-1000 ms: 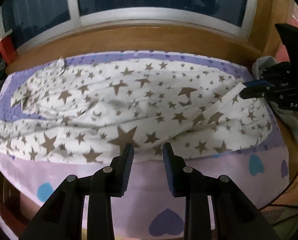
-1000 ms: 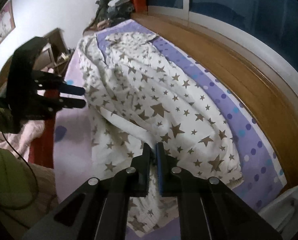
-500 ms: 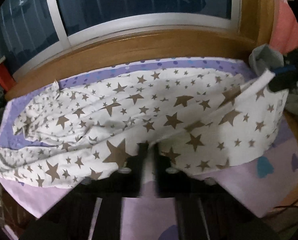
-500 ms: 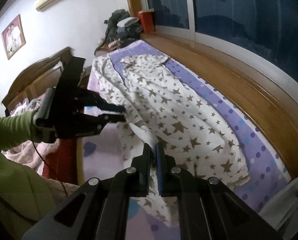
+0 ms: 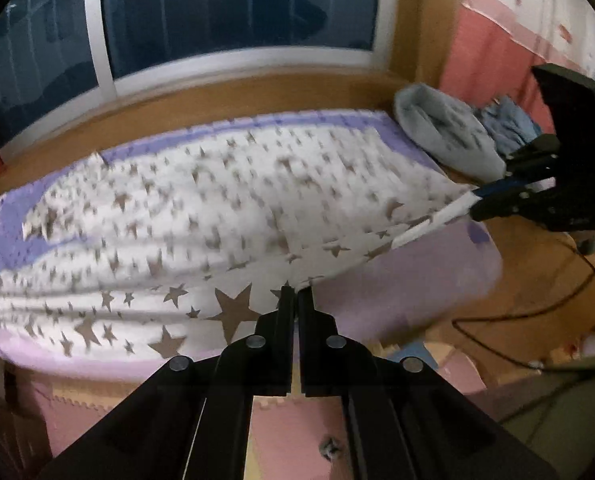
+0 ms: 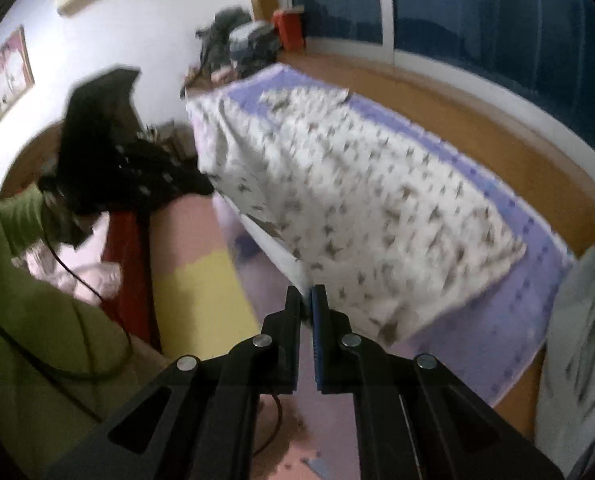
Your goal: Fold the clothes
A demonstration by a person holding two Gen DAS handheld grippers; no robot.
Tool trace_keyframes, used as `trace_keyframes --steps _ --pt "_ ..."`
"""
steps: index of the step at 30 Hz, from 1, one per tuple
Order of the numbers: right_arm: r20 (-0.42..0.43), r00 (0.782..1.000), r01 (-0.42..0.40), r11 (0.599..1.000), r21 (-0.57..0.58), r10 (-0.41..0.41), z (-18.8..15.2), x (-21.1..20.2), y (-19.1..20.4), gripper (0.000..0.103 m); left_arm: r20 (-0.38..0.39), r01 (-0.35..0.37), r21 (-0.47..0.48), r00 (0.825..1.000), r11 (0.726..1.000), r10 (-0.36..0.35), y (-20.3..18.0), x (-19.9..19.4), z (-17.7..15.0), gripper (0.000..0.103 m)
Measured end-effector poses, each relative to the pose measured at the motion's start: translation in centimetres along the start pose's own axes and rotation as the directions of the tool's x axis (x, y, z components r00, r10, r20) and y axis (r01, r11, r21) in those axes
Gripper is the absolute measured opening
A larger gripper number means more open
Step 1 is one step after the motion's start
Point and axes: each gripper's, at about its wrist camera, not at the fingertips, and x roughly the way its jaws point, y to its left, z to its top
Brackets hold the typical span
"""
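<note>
Lilac bedsheet (image 5: 409, 280), soft star-print garment (image 5: 225, 200) (blurred), both hand-held grippers (image 5: 296, 294) (image 6: 306, 294) clamped on its hem.

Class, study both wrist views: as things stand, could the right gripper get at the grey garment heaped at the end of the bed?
Probably not yet. The right gripper is shut on the star-print cloth, so it isn't free. The grey garment lies uncovered beside it, with nothing in between; once the cloth is let go, the way looks open.

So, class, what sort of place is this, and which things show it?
Probably a bedroom: a bed with a purple dotted sheet, a framed picture on the white wall, and a large dark window.
</note>
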Motion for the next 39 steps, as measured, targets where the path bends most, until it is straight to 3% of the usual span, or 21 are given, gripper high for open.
trace_keyframes --steps 6,10,13,17,21,24,28,31,34,36,38,39 --pt "-0.096 0.988 0.122 0.992 -0.019 -0.123 -3.9 3.1 3.1 0.004 -0.088 0.077 0.001 0.993 0.997 -0.076 -1.0 1.5 -4.6 0.001" --pt "-0.191 0.954 0.222 0.972 -0.078 -0.233 -6.0 5.9 3.5 0.004 -0.110 0.084 0.000 0.990 0.996 -0.083 -1.7 2.6 -5.9 0.001" --pt "-0.249 0.935 0.247 0.968 -0.053 -0.252 -7.0 6.4 3.2 0.005 -0.094 0.079 -0.018 0.992 0.997 -0.081 -1.8 2.1 -6.2 0.001" --pt "-0.159 0.961 0.244 0.963 0.115 -0.225 -6.3 3.0 1.4 0.007 -0.074 0.084 -0.071 0.993 0.994 -0.089 -0.6 1.8 -5.3 0.009" --pt "-0.025 0.976 0.209 0.890 0.404 -0.218 -5.1 -0.3 -4.1 0.040 -0.064 0.108 -0.099 0.991 0.989 -0.114 0.0 2.7 -3.1 0.011" --pt "0.016 0.984 0.134 0.803 0.581 -0.176 -4.5 0.5 -9.0 0.041 -0.049 0.114 -0.094 0.992 0.989 -0.119 -0.6 3.8 -1.4 0.012" --pt "0.001 0.977 0.163 0.742 0.650 -0.215 -2.8 3.6 -13.8 0.041 -0.033 0.169 -0.117 0.984 0.979 -0.174 -1.7 6.3 1.7 0.012" --pt "0.045 0.968 0.144 0.693 0.706 -0.248 -1.3 4.9 -17.1 0.041 -0.025 0.202 -0.106 0.978 0.974 -0.205 -2.9 8.5 3.9 0.013" --pt "0.015 0.957 0.209 0.729 0.652 -0.288 0.2 6.8 -17.8 0.041 -0.060 0.213 -0.112 0.973 0.971 -0.221 -4.1 11.4 5.2 0.014" --pt "-0.075 0.929 0.345 0.774 0.530 -0.362 1.0 8.7 -17.4 0.040 -0.103 0.221 -0.130 0.967 0.967 -0.235 -4.6 13.2 5.2 0.014" --pt "-0.107 0.903 0.415 0.782 0.466 -0.415 1.0 9.5 -17.5 0.045 -0.125 0.223 -0.148 0.962 0.964 -0.242 -5.0 14.3 4.9 0.015" --pt "-0.107 0.900 0.421 0.778 0.466 -0.422 0.8 9.3 -17.8 0.054 -0.103 0.224 -0.152 0.965 0.963 -0.241 -5.0 14.2 4.7 0.020"
